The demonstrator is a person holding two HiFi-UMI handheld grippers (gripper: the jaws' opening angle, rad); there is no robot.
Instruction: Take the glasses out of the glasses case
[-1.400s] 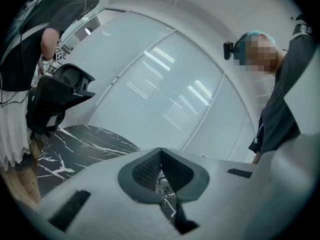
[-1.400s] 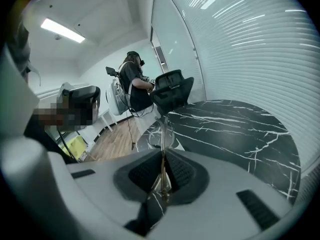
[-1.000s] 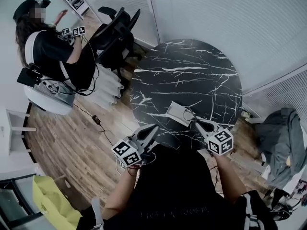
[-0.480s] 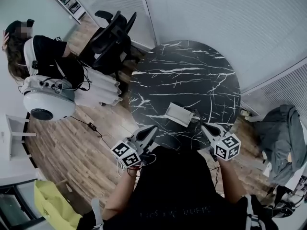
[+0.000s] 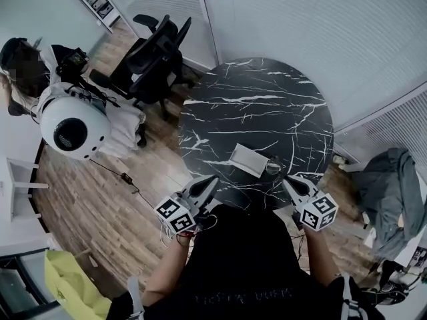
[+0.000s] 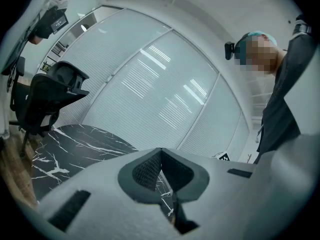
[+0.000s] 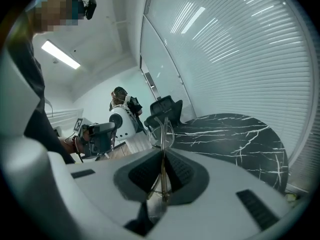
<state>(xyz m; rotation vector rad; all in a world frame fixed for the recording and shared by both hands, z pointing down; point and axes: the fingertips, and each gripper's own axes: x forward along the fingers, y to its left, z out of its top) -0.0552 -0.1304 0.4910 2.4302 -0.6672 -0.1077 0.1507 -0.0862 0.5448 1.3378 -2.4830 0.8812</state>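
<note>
Glasses | long axis along jaws | right gripper clamps them | left gripper closed, empty

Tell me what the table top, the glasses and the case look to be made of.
Table top: smooth black marble or a marble-look slab, judging by the white veins.
Glasses: thin frame that looks like metal, with clear lenses; the background shows through them.
Glasses case: pale grey, matte and flat-sided. Whether it is fabric, card or plastic cannot be told.

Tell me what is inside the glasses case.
Nothing shows on the pale glasses case in the head view, though it is too small to be sure. The glasses are outside it, clamped in the right tool.
</note>
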